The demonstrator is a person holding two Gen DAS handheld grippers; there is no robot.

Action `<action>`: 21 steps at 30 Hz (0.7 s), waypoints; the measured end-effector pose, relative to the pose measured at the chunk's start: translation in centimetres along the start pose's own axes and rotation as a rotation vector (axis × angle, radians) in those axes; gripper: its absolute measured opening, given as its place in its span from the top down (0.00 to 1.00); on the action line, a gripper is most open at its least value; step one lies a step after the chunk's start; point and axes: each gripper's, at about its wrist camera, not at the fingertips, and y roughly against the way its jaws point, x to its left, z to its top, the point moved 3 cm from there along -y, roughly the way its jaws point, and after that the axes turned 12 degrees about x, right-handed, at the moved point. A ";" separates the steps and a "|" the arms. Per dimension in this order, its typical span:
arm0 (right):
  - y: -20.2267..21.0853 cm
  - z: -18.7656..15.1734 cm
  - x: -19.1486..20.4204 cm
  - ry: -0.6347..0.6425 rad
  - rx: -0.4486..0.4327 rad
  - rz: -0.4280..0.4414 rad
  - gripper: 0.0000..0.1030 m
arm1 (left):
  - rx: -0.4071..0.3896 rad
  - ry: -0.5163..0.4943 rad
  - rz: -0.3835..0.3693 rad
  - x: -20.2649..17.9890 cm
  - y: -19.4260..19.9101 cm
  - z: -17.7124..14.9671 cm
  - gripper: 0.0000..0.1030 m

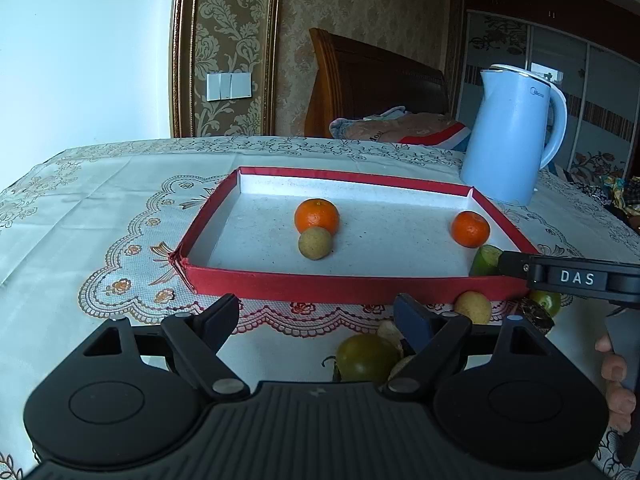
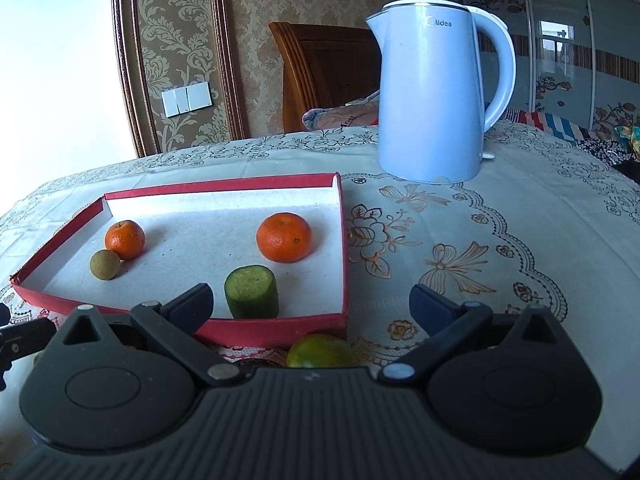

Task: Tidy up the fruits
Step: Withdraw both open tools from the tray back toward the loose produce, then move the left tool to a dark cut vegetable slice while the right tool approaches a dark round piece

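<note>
A red-rimmed tray (image 1: pixel 280 286) (image 2: pixel 280 324) holds two oranges (image 1: pixel 317 216) (image 1: pixel 470 229) (image 2: pixel 125 239) (image 2: pixel 284 237), a small tan round fruit (image 1: pixel 315 243) (image 2: pixel 105 265) and an upright green cucumber piece (image 2: pixel 252 291) (image 1: pixel 486 260). Outside the tray's near wall lie a green fruit (image 1: pixel 367 357), a yellowish round fruit (image 1: pixel 474 307) and another green fruit (image 1: pixel 546 302) (image 2: pixel 320 351). My left gripper (image 1: pixel 320 316) is open and empty, before the tray. My right gripper (image 2: pixel 312 304) is open and empty at the tray's near right corner, above the green fruit.
A light blue electric kettle (image 1: pixel 514 136) (image 2: pixel 434 92) stands on the lace tablecloth (image 1: pixel 100 220) behind the tray's right side. A wooden headboard (image 1: pixel 372 84) and bedding lie beyond the table. A hand (image 1: pixel 616 376) shows at the right edge.
</note>
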 end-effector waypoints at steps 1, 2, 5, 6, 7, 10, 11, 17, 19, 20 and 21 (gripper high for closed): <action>0.0 0.0 0.0 0.001 -0.001 -0.001 0.00 | -0.002 -0.009 -0.006 -0.1 0.2 -0.2 0.18; 0.1 0.0 0.1 0.002 -0.002 -0.001 0.00 | -0.003 -0.025 -0.012 -0.3 0.4 -0.5 0.18; 0.0 0.0 0.1 0.006 0.002 -0.003 0.00 | -0.012 -0.082 -0.046 -1.2 1.0 -1.3 0.18; 0.0 0.0 0.1 0.005 0.003 -0.003 0.00 | -0.025 -0.104 -0.050 -1.6 1.4 -1.6 0.18; -0.1 0.0 0.1 0.004 0.004 -0.003 0.00 | -0.038 -0.126 -0.043 -2.0 1.6 -1.8 0.18; -0.1 0.0 0.0 -0.003 0.007 -0.002 0.00 | -0.043 -0.169 -0.033 -3.1 2.4 -2.8 0.18; -0.1 0.0 -0.1 -0.004 0.008 -0.002 0.00 | -0.037 -0.169 -0.050 -3.2 2.6 -3.1 0.18; -0.1 0.0 -0.1 -0.003 0.009 -0.003 0.00 | 0.022 -0.148 -0.087 -3.5 2.3 -3.9 0.18; -0.1 0.0 -0.2 -0.010 0.009 -0.003 0.00 | 0.029 -0.154 -0.072 -3.7 2.1 -3.9 0.18; -0.1 0.0 -0.2 -0.014 0.010 -0.002 0.00 | 0.033 -0.154 -0.074 -3.8 2.1 -3.9 0.18; -0.1 0.0 -0.3 -0.018 0.010 -0.002 0.00 | 0.042 -0.150 -0.085 -3.9 2.0 -4.0 0.18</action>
